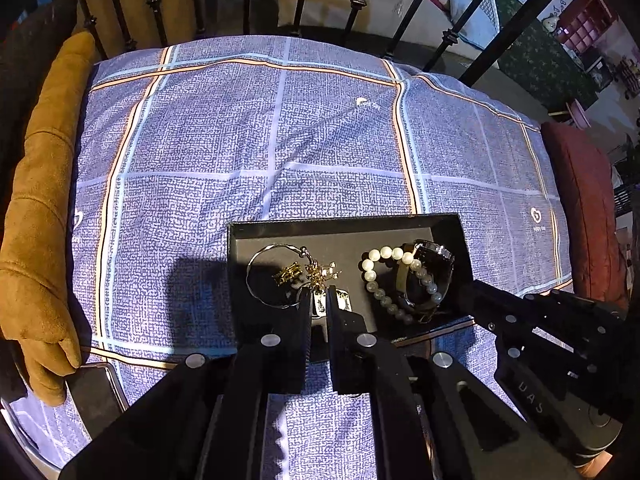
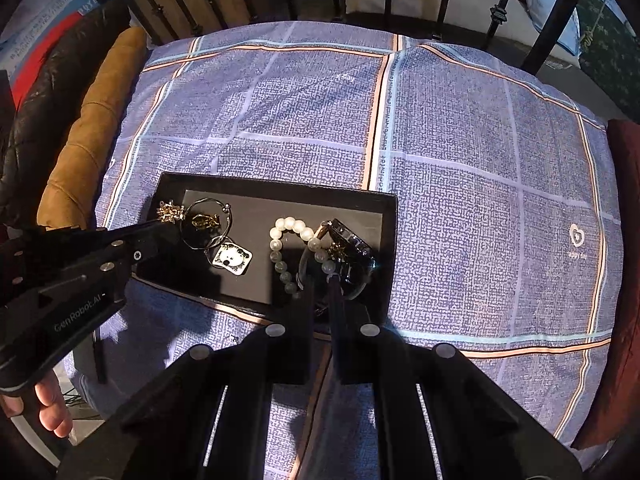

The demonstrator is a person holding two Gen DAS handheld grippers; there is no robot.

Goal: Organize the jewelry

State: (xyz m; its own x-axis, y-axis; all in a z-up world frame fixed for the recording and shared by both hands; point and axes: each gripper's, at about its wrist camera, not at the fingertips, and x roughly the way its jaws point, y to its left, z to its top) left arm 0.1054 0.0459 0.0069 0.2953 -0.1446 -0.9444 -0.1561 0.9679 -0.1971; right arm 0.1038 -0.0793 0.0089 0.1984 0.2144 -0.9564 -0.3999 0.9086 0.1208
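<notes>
A black tray (image 1: 344, 226) (image 2: 276, 186) lies on the blue checked cloth. In it are a silver bangle (image 1: 256, 268) (image 2: 200, 204), gold charms (image 1: 288, 274) (image 2: 170, 211), a white square pendant (image 2: 232, 258), a pearl and grey bead bracelet (image 1: 380, 276) (image 2: 280, 252) and a black watch (image 1: 434, 264) (image 2: 352, 244). My left gripper (image 1: 319, 300) has its jaws nearly closed over the pendant's silver piece at the tray's near edge. My right gripper (image 2: 321, 284) has its jaws nearly closed at the watch band; whether it grips it I cannot tell.
A tan cushion (image 1: 44, 208) runs along the left edge, a dark red cushion (image 1: 588, 208) along the right. Black iron railings (image 1: 356, 4) stand behind the cloth. A dark flat device (image 1: 96, 396) lies at the near left corner.
</notes>
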